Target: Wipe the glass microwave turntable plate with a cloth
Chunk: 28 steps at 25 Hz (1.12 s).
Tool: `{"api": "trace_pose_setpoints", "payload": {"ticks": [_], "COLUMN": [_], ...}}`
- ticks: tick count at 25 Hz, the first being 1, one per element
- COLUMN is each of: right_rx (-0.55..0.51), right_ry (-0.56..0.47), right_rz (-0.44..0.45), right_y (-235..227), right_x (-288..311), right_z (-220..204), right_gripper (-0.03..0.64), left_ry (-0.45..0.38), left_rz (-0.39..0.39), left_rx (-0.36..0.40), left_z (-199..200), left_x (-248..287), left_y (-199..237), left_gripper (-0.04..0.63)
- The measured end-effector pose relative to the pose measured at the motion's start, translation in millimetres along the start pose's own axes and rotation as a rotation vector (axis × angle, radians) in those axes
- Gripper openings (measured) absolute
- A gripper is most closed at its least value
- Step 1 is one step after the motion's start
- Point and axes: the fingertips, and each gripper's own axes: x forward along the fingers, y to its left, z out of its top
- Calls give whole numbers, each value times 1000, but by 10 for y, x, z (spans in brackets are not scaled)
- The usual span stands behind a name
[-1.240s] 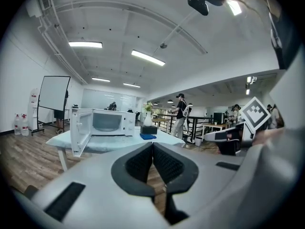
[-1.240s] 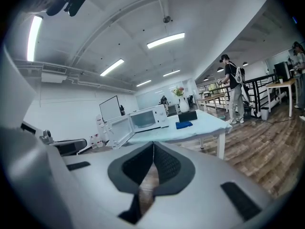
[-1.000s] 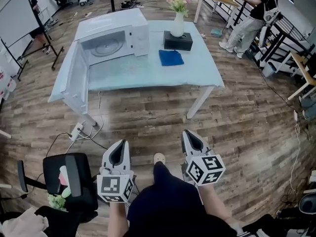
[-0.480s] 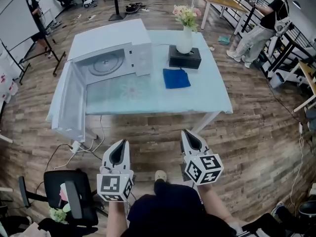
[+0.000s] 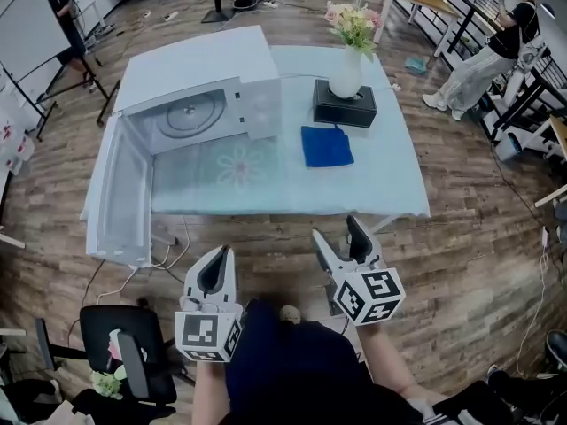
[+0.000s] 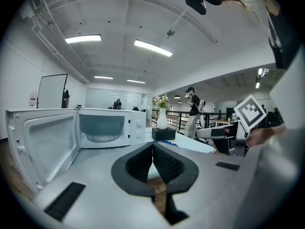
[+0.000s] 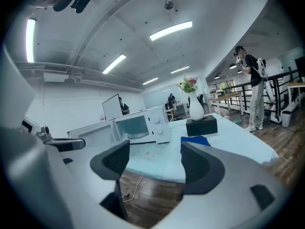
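Round glass turntable plate [image 5: 190,113] sits on the cavity floor inside the white microwave oven [image 5: 204,65]. It is clear glass, so the rim is hard to trace, and its back part is cut off by the cavity roof in the head view. The holder's hands are hidden behind the marker cubes, and dark clothing fills the bottom of the head view.

The microwave door [image 5: 120,193] is swung wide open on the left and sticks out past the near edge of the light-blue desk [image 5: 390,180]. Blue folded cloth [image 5: 326,145] lies flat on the desk, right of the microwave and just in front of a black rectangular box [image 5: 344,104]. White vase with flowers [image 5: 345,76] is at the box, on it or just behind, can't tell which. Black office chair [image 5: 124,335] stands on the wooden plank floor [image 5: 461,264], beside the left gripper.

Left gripper [image 5: 221,257] has its fingers pressed together, nothing between them. Right gripper [image 5: 338,237] has just been opening. Its fingers are wide apart and empty, with only desk and floor showing through the gap. Both grippers are over the floor, short of the desk's near edge and well apart from microwave and cloth.

Count: two grippers, one microwave, one plate, one cloth, one box, one vase, one chair. There are two bystanders, one person far right [image 5: 500,38] and one person far left [image 5: 62,7], both small and partly cut off.
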Motion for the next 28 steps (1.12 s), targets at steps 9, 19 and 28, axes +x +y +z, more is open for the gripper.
{"api": "trace_pose_setpoints", "payload": {"ticks": [9, 19, 28], "right_rx": [11, 34, 20], "right_ry": [39, 67, 134], "right_rz": [-46, -175, -244], "right_y": [-278, -664, -1205], "right_x": [553, 1279, 2018], "right_z": [84, 279, 277], "right_gripper": [324, 324, 324], "left_ry": [22, 55, 110], "left_rz": [-77, -254, -367], "left_rx": [8, 61, 68], "left_z": [115, 338, 253], "left_x": [715, 1659, 2493], "left_y": [172, 412, 460], "left_gripper": [5, 5, 5]}}
